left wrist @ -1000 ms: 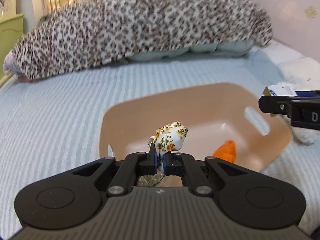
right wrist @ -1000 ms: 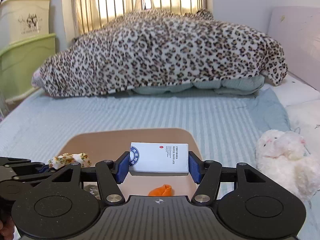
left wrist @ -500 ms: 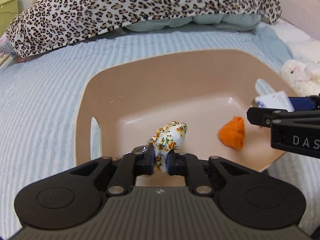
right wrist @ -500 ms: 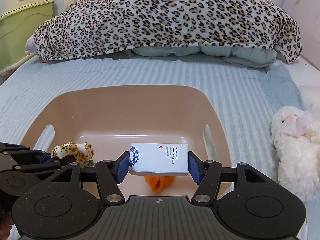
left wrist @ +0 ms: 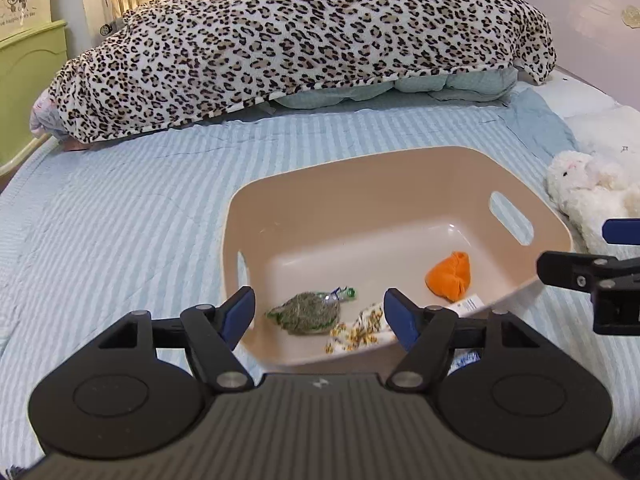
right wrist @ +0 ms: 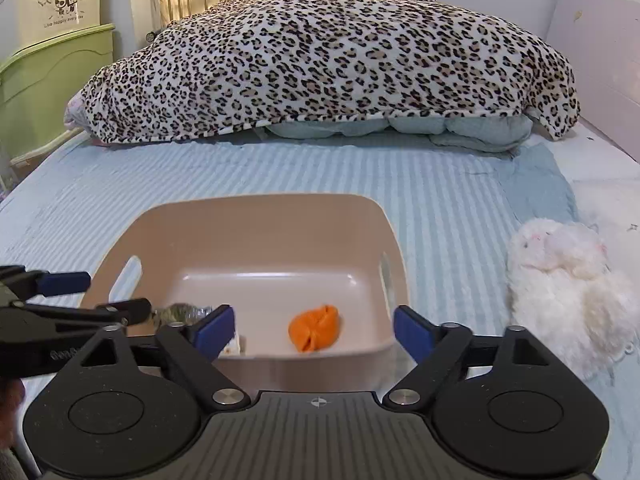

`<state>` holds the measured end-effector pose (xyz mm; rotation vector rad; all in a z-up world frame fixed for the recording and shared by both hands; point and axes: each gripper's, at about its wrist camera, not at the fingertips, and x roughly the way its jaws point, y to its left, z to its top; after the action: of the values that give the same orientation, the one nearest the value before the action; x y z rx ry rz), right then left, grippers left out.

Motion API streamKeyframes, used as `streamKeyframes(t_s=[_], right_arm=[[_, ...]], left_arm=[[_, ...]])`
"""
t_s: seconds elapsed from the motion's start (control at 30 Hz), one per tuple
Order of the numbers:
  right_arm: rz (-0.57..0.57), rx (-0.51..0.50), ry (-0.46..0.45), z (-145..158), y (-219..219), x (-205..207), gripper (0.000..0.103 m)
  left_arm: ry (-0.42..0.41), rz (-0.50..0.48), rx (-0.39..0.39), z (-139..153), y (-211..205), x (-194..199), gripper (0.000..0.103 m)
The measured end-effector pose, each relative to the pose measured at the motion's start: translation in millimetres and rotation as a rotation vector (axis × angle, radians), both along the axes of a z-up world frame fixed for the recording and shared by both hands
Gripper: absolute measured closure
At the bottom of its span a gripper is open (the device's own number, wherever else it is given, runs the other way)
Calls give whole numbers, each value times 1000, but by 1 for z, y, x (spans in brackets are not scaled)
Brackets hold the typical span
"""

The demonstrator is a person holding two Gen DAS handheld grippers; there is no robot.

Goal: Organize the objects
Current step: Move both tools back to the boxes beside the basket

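Note:
A beige plastic basket [left wrist: 304, 196] [right wrist: 256, 216] sits on the striped bed. Inside lie an orange cloth ball [left wrist: 449, 276] [right wrist: 316, 328], a green packet [left wrist: 306, 312] [right wrist: 180, 313], a floral cloth [left wrist: 362, 330] and a white box [left wrist: 466, 304] [right wrist: 234, 346], mostly hidden behind the near wall and fingers. My left gripper [left wrist: 318, 314] is open and empty above the basket's near edge. My right gripper [right wrist: 314, 334] is open and empty above the near rim. Each gripper shows at the edge of the other's view.
A white plush toy [left wrist: 588, 192] [right wrist: 560, 276] lies on the bed right of the basket. A leopard-print blanket [left wrist: 304, 40] [right wrist: 328, 64] is heaped at the back. Green furniture [right wrist: 48, 80] stands at the left.
Both grippers opened. The floral cloth dropped from the left gripper and the white box from the right gripper into the basket. Both grippers drew back and up.

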<state>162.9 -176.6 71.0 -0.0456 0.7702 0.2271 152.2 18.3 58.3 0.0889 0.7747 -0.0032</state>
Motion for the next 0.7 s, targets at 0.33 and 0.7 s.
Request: streamKeyframes(t_s=[0.33, 0.7], right_arm=[[0, -49, 78, -16, -14, -34, 11], [-9, -90, 210, -64, -13, -38, 11]], left_arm=[[63, -1, -28, -17, 2, -43, 28], [175, -6, 10, -63, -4, -48, 28]])
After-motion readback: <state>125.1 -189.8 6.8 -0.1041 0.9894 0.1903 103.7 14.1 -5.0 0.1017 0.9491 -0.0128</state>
